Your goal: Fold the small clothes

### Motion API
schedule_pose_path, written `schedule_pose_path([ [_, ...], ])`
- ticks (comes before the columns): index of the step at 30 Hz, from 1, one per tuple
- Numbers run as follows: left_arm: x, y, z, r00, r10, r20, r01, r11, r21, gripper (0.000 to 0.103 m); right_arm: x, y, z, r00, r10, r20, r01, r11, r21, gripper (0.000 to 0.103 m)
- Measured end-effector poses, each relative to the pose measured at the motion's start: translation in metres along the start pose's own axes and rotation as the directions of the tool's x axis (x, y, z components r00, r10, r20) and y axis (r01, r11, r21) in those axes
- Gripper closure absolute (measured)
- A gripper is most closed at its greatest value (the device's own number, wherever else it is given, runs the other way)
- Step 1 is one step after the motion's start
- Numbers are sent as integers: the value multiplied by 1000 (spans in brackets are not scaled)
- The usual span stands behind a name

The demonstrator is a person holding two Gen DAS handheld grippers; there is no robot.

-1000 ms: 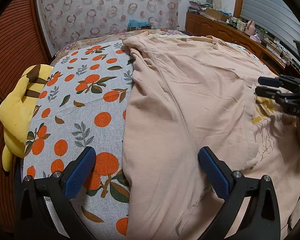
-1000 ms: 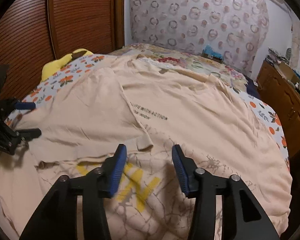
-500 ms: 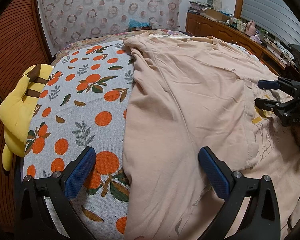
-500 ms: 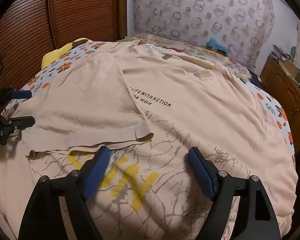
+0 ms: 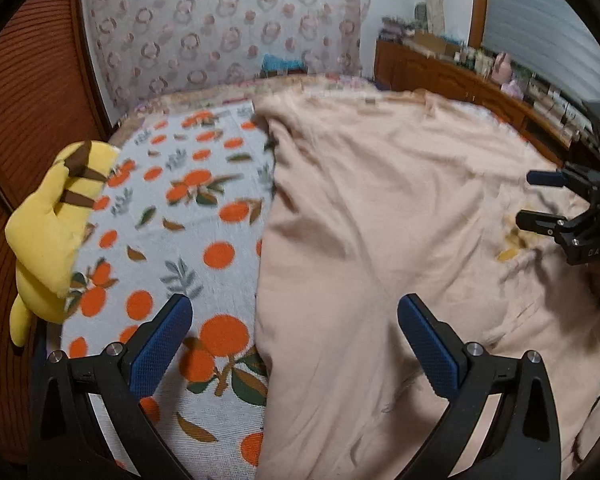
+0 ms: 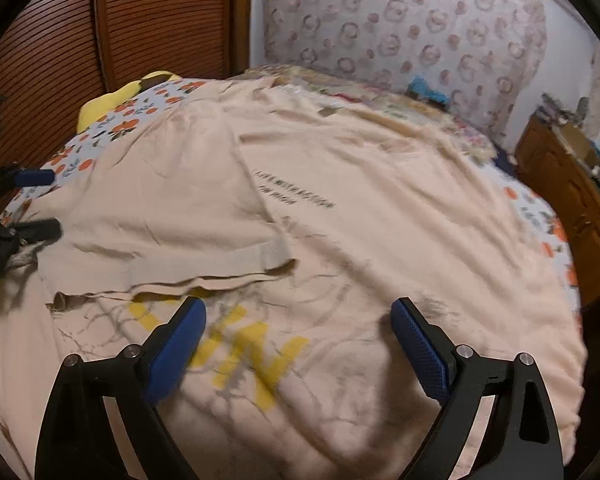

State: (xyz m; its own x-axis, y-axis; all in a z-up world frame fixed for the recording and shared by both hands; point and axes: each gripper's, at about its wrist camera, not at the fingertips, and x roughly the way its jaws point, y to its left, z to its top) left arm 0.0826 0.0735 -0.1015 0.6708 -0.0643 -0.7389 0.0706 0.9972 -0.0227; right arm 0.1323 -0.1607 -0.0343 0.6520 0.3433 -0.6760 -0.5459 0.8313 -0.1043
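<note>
dim warm room, blurred fisheye views

both views are dim and warm-toned, with soft, weak shadows. motion blur smears the small dark printed text [image 6: 296, 196] on the peach cotton t-shirt [image 6: 380, 208] and the orange-fruit patterned bedspread [image 5: 204, 216]. fisheye bending curves the edges, and black vignette fills the corners. no glare shows.

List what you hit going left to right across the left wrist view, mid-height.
Wooden slatted panel → yellow plush toy → orange-print bedspread → peach T-shirt → right gripper, its jaws opening, nothing between them.
</note>
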Motion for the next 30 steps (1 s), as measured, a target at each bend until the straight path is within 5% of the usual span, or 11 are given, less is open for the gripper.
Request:
schedule_pose_path([
  [7,-36,-15,17,990,-64,127,68,997,-27,0,-66,-53,-31,992,-69,102,59,993,103,10],
  [18,-46,-63,26,968,-143,204,147,989,-4,0,-107,-149,-121,978,-207,11,193,929,315,19],
  [23,-43,-79,27,965,-162,205,162,987,15,0,-110,-168,-139,986,-166,-10,157,912,380,24],
  [30,-44,-92,21,963,-177,202,174,984,35,0,-97,-202,-140,995,-96,-30,99,886,453,43],
])
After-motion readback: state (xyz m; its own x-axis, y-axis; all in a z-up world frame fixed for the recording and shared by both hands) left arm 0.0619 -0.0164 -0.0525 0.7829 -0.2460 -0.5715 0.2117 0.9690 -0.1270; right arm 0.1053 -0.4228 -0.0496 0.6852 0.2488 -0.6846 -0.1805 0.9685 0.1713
